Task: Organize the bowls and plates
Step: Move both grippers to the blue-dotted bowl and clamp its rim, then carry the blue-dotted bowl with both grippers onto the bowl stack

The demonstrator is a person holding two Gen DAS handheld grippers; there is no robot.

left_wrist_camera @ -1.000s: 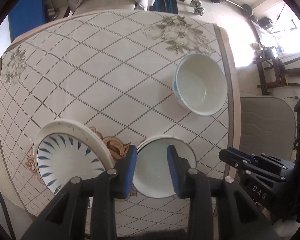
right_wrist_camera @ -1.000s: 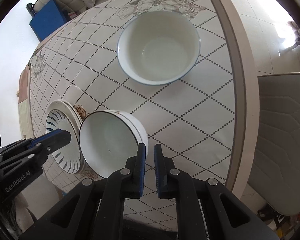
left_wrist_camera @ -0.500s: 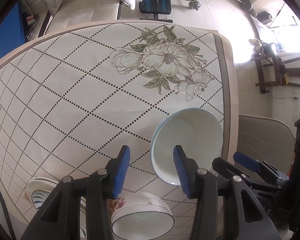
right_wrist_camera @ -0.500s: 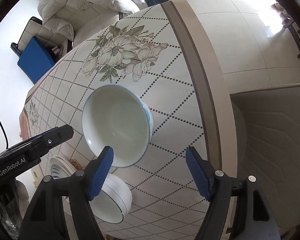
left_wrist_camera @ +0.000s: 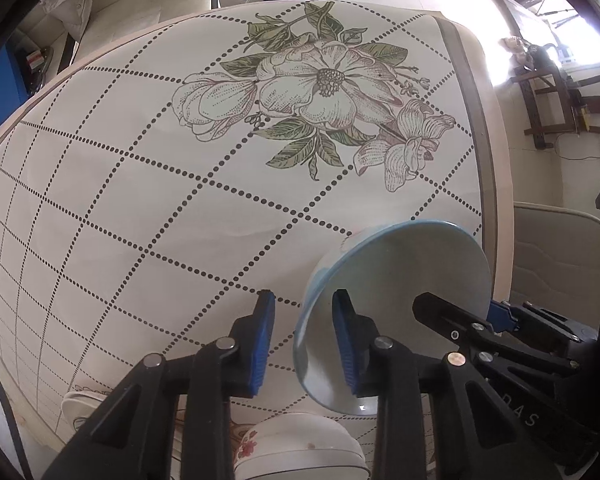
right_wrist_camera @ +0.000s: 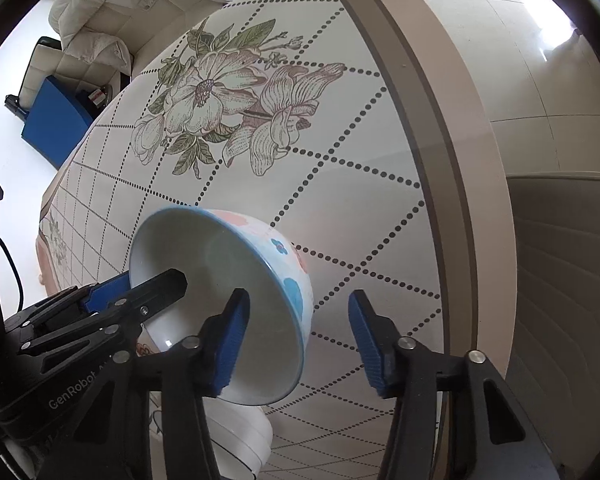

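A blue-rimmed bowl with blue and pink flowers on its outside is tilted on the table's right side. My left gripper is open; its jaws straddle the bowl's left rim, one finger inside and one outside. My right gripper is open wide and straddles the bowl's right rim the same way. A second white bowl with red flowers sits near me, below the grippers; it also shows in the right wrist view. A plate shows at the lower left, mostly hidden.
The table has a diamond-dot cloth with a flower print. Its right edge runs close to the bowl. A grey chair stands beside that edge. A sofa with pillows is beyond the table.
Both grippers have moved forward from the near bowl and plate to the blue-rimmed bowl. The right gripper opened. The bowl now stands tilted with both grippers straddling its rim.
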